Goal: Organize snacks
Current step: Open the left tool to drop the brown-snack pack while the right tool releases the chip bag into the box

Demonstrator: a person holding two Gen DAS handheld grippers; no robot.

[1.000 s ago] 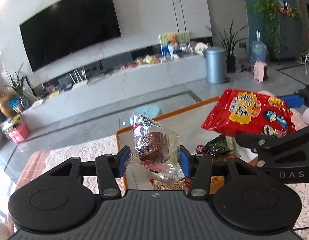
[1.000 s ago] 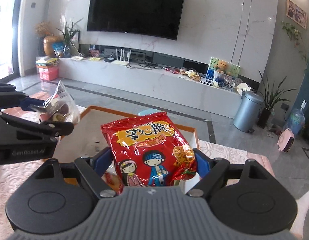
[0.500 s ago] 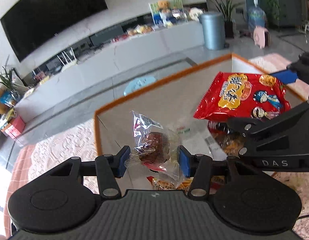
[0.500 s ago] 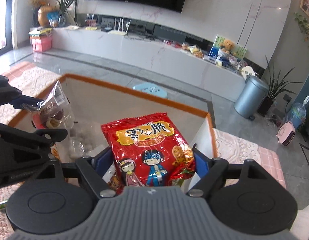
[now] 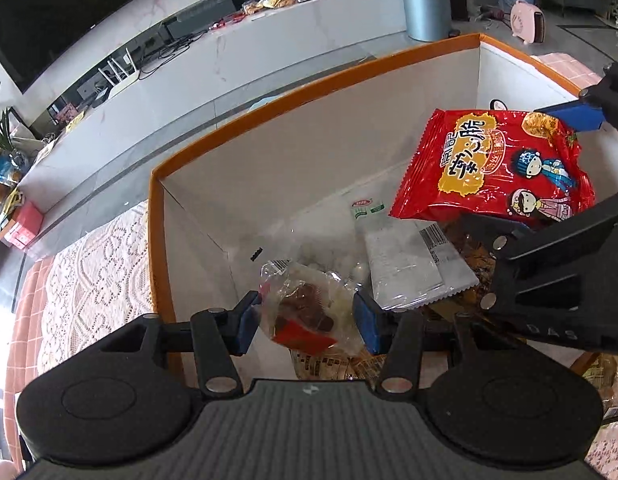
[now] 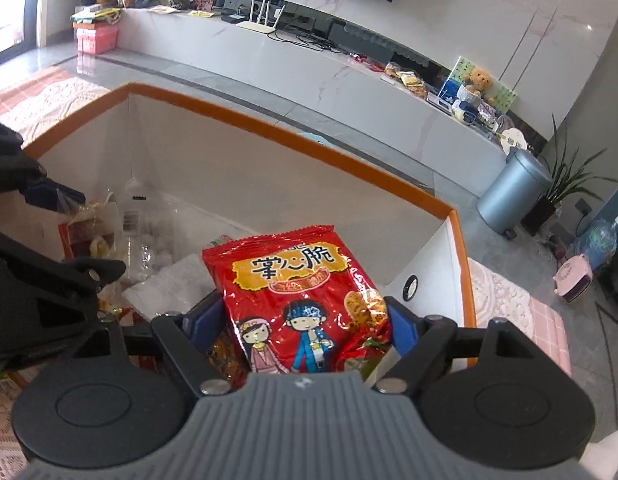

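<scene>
My left gripper (image 5: 307, 322) is shut on a clear wrapped brown cake (image 5: 305, 312) and holds it inside the white box with the orange rim (image 5: 309, 96), near the left wall. My right gripper (image 6: 297, 322) is shut on a red crisp bag with cartoon children (image 6: 301, 296) and holds it over the right half of the same box (image 6: 293, 140). The red bag also shows in the left wrist view (image 5: 497, 168), with the right gripper (image 5: 549, 168) behind it. The left gripper (image 6: 57, 232) and its cake (image 6: 97, 236) show at the left of the right wrist view.
Several snack packs lie on the box floor: a clear white pack (image 5: 405, 256), a bag of white balls (image 5: 329, 260) and brown packets (image 5: 329, 364). The box stands on a lace cloth (image 5: 93, 264). A TV bench (image 6: 309, 68) and a grey bin (image 6: 513, 196) stand beyond.
Both grippers have tipped forward and moved down into the box, each still holding its snack. The box floor and its packs have come into view.
</scene>
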